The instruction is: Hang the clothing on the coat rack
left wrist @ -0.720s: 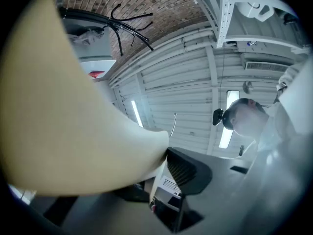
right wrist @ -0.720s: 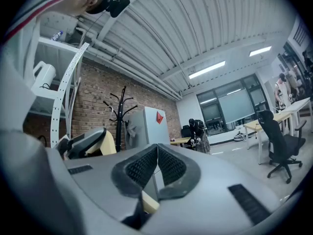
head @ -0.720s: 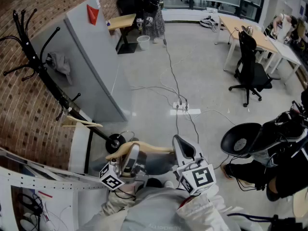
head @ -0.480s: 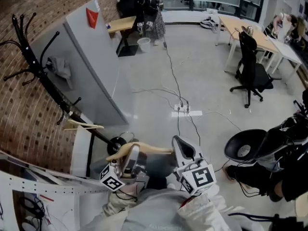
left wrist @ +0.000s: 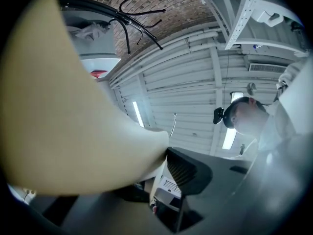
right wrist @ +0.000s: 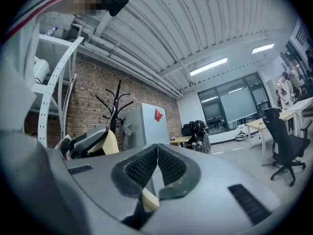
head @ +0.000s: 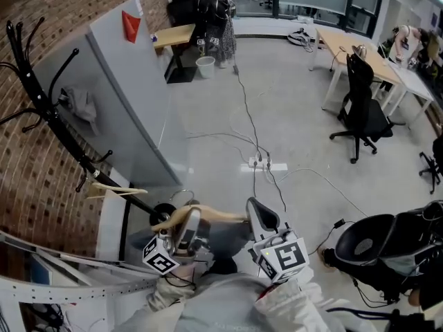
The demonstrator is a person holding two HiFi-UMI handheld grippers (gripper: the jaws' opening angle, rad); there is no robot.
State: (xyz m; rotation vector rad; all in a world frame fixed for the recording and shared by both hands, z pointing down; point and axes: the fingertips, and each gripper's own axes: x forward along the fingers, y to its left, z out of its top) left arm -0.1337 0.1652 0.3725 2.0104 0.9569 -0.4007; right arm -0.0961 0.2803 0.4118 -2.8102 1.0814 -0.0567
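**Head view, looking down.** The left tool (head: 185, 221) grips one arm of a wooden hanger (head: 211, 216), its pad pressed against the pale wood. The right tool (head: 257, 218) is closed on the hanger's other end. Grey fabric (head: 225, 235) lies under the hanger, between the two tools. The hanger is held level just right of the foot of the black coat rack (head: 66, 138). On the rack — a grey garment (head: 82, 104) high up and a second hanger (head: 114, 189) lower down.
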